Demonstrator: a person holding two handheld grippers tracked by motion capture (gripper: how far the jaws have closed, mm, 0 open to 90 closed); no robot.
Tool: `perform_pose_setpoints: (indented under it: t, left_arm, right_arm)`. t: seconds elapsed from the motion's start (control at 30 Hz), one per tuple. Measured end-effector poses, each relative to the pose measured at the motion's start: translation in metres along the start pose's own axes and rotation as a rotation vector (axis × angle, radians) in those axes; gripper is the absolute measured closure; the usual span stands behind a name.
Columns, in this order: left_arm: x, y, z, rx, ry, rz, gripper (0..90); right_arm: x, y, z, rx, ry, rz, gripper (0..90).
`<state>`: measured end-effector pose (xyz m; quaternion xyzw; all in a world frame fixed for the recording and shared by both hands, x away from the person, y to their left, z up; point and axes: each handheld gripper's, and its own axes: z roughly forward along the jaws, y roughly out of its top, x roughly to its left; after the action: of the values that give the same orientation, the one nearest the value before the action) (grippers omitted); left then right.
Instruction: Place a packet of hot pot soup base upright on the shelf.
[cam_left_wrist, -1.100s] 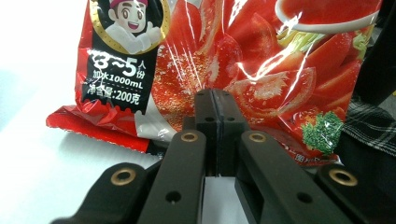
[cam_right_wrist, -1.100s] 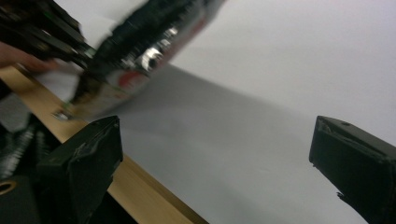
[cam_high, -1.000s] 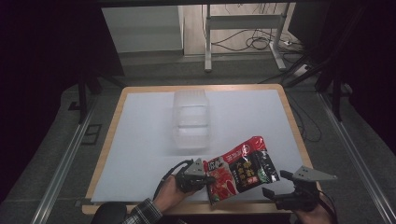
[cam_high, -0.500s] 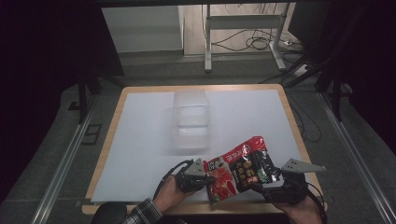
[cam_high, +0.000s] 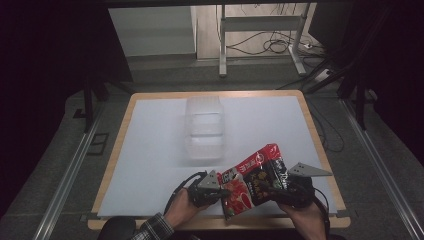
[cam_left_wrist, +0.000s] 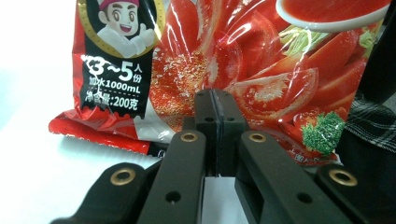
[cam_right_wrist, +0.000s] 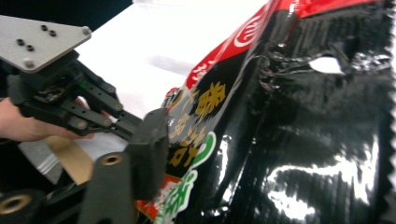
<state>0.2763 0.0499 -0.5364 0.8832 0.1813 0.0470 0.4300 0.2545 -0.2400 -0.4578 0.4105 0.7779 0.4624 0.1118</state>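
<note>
A: Table (cam_high: 150, 150) first. What's on it?

B: White top with a wooden rim. A clear plastic box (cam_high: 204, 131) sits near the middle, toward the far side. Nothing touches it.

A: And the packet?

B: A red and black packet (cam_high: 252, 180), glossy, printed with tomatoes. It is at the near edge of the table, well apart from the box, tilted, with its top corner pointing up and away. It sits between the two grippers.

A: Left gripper?

B: The left gripper (cam_high: 220, 192) is at the packet's lower left edge, in the person's left hand (cam_high: 180, 210). In the left gripper view the jaws are pressed together with the packet's (cam_left_wrist: 233, 70) lower edge pinched between the pads. Firm hold.

A: Right one?

B: The right gripper (cam_high: 272, 192) is at the packet's lower right side, grey plate on top, right hand (cam_high: 305, 215) beneath it. Its jaws have just been closing, and the packet is between them. In the right gripper view one jaw lies against the printed face of the packet (cam_right_wrist: 303, 116); the other jaw is hidden behind the film. I can't tell whether the pads are pressing yet.

A: Anything else in that view?

B: The left gripper (cam_right_wrist: 130, 123) farther off, at the packet's other edge.
</note>
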Motion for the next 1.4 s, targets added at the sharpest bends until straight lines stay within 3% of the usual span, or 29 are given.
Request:
perform_pose_setpoints:
  t: [0.07, 0.17, 0.23, 0.3, 0.33, 0.37, 0.43, 0.47, 0.73, 0.93, 1.4]
  left_arm:
    - [-0.002, 0.001, 0.000, -0.005, 0.006, 0.002, 89.8]
    - [-0.006, 0.002, -0.002, -0.020, 0.027, 0.014, 86.5]
    - [-0.006, 0.002, -0.006, -0.023, 0.022, 0.022, 83.2]
    - [-0.008, 0.003, -0.009, -0.037, 0.018, 0.020, 80.1]
    - [-0.007, 0.003, -0.012, -0.019, 0.020, 0.047, 77.8]
    - [-0.008, 0.004, -0.014, -0.027, 0.024, 0.046, 75.1]
    - [-0.010, 0.004, -0.016, -0.047, 0.031, 0.035, 71.7]
    - [-0.009, 0.004, -0.018, -0.042, 0.035, 0.048, 68.9]
    - [-0.006, 0.001, -0.030, -0.062, 0.080, 0.025, 49.5]
    - [-0.006, -0.003, -0.036, -0.060, 0.114, 0.014, 34.1]
    - [-0.010, -0.015, -0.049, -0.057, 0.148, -0.050, 13.3]
  right_arm:
    - [0.001, 0.000, 0.000, 0.001, -0.020, 0.011, 58.1]
    - [-0.002, 0.003, 0.000, -0.011, -0.012, 0.051, 67.5]
    - [-0.005, 0.006, 0.000, -0.032, 0.026, 0.080, 70.5]
    - [-0.005, 0.009, 0.000, -0.043, 0.035, 0.077, 72.7]
    - [-0.005, 0.011, 0.000, -0.051, 0.037, 0.074, 73.8]
    - [-0.006, 0.014, 0.000, -0.059, 0.044, 0.076, 74.7]
    - [-0.007, 0.019, -0.001, -0.073, 0.059, 0.085, 75.5]
    - [-0.007, 0.022, -0.002, -0.083, 0.060, 0.081, 75.6]
    - [-0.011, 0.037, -0.012, -0.106, 0.035, 0.054, 75.5]
    - [-0.018, 0.046, -0.018, -0.124, 0.030, 0.064, 75.4]
    - [-0.027, 0.069, -0.020, -0.111, 0.053, 0.037, 75.2]
